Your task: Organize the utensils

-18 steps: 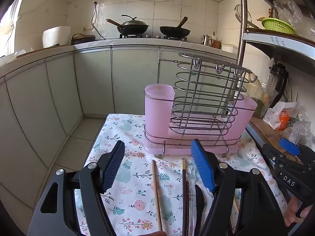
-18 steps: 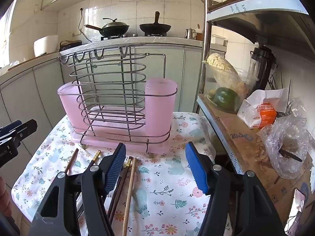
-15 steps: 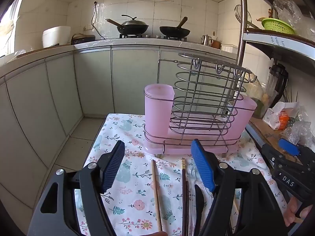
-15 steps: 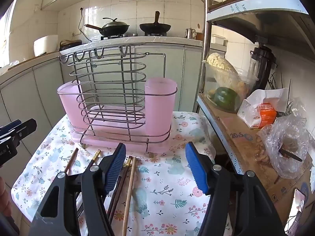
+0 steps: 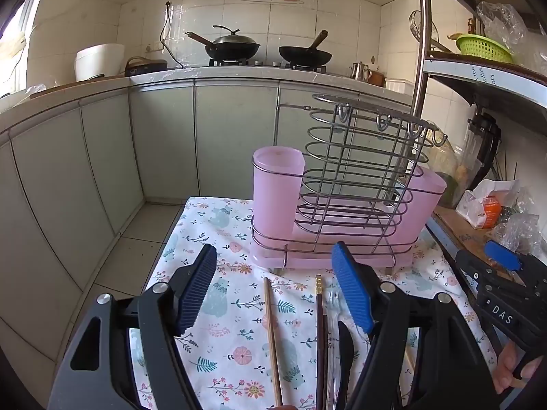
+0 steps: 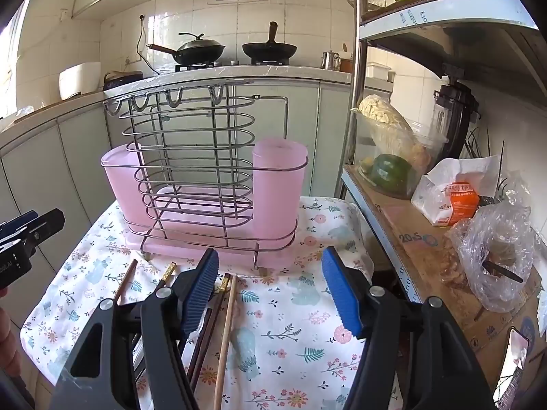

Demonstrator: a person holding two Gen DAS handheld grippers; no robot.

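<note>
A wire utensil rack [image 5: 355, 184] with a pink cup [image 5: 277, 191] at each end stands at the back of a small floral-clothed table [image 5: 222, 300]; it also shows in the right wrist view [image 6: 191, 177]. Loose utensils lie in front of it: a light wooden chopstick [image 5: 271, 335], dark chopsticks [image 5: 319, 328], a clear plastic fork [image 5: 334, 307] and a black piece [image 5: 345, 348]. In the right wrist view several chopsticks [image 6: 225, 338] lie under the gripper. My left gripper [image 5: 273, 290] is open and empty above them. My right gripper [image 6: 271, 290] is open and empty too.
A shelf unit [image 6: 410, 239] stands right of the table with a vegetable tub [image 6: 389, 157], a snack packet [image 6: 454, 198] and plastic bags [image 6: 495, 256]. Grey cabinets [image 5: 102, 171] and tiled floor [image 5: 136, 239] lie left and behind. The other gripper shows at each view's edge [image 5: 506, 294].
</note>
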